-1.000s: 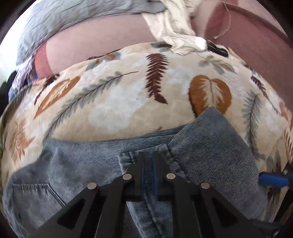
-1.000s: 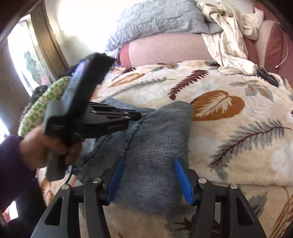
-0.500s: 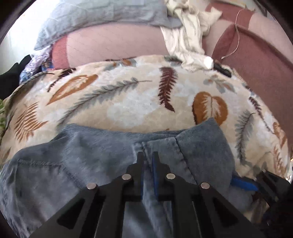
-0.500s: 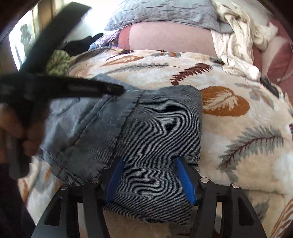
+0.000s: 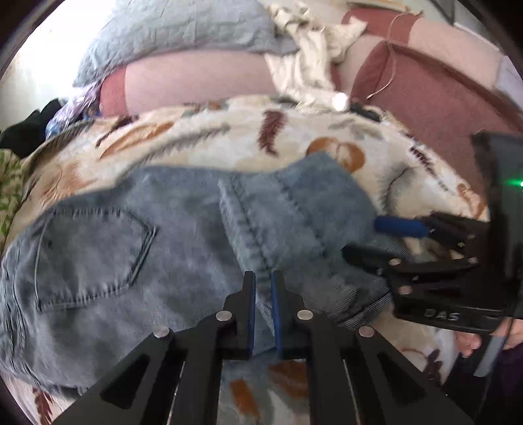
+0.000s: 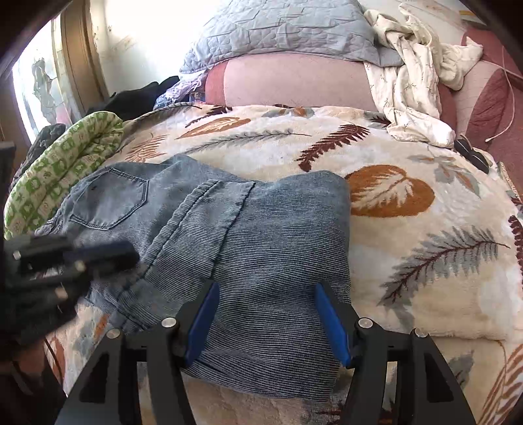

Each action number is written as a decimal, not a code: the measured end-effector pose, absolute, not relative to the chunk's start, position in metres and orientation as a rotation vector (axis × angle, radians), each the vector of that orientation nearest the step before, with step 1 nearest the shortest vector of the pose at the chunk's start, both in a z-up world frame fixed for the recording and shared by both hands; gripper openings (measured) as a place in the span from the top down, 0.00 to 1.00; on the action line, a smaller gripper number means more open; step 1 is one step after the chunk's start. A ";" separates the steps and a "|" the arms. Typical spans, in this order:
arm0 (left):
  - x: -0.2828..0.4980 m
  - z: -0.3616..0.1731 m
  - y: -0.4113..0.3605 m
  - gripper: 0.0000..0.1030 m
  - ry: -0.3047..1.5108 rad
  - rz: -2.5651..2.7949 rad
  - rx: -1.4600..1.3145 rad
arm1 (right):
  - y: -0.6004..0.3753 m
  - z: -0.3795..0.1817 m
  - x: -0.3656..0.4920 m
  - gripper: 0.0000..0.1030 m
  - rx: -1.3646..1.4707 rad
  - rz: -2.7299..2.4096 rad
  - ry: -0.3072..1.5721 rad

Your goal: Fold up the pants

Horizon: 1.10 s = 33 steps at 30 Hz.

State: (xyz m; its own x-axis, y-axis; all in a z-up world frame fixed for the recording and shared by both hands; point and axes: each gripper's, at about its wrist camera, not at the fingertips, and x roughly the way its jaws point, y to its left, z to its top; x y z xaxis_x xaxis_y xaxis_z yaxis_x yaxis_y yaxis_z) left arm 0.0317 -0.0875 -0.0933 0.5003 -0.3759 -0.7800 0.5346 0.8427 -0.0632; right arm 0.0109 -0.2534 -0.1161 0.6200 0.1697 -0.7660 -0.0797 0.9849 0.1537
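Presently:
Left gripper [image 5: 262, 291]: clamped on the seam of the jeans [image 6: 248, 248].
Right gripper [image 6: 266, 322]: held apart over the folded denim.

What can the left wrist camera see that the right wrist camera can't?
Only the left view shows the left tool pinched shut on the jeans, and the green light on the right tool's handle. Only the right view shows the window and the right tool with its fingers apart. Both show the jeans, the leaf blanket and the grey quilt.
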 end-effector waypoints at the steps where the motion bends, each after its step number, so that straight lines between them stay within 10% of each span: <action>1: 0.033 -0.098 -0.086 0.91 0.904 -0.542 0.191 | -0.251 -0.117 0.011 0.37 0.101 0.144 0.898; 13: 0.029 -0.089 -0.063 0.80 0.926 -0.427 0.086 | -0.238 -0.113 0.007 0.36 0.019 0.116 0.887; 17: 0.016 -0.066 -0.056 0.37 0.839 -0.351 0.074 | -0.229 -0.095 -0.004 0.36 -0.010 0.122 0.815; 33: -0.013 -0.039 -0.018 0.35 0.738 -0.245 0.109 | -0.193 -0.050 -0.015 0.36 -0.036 0.132 0.722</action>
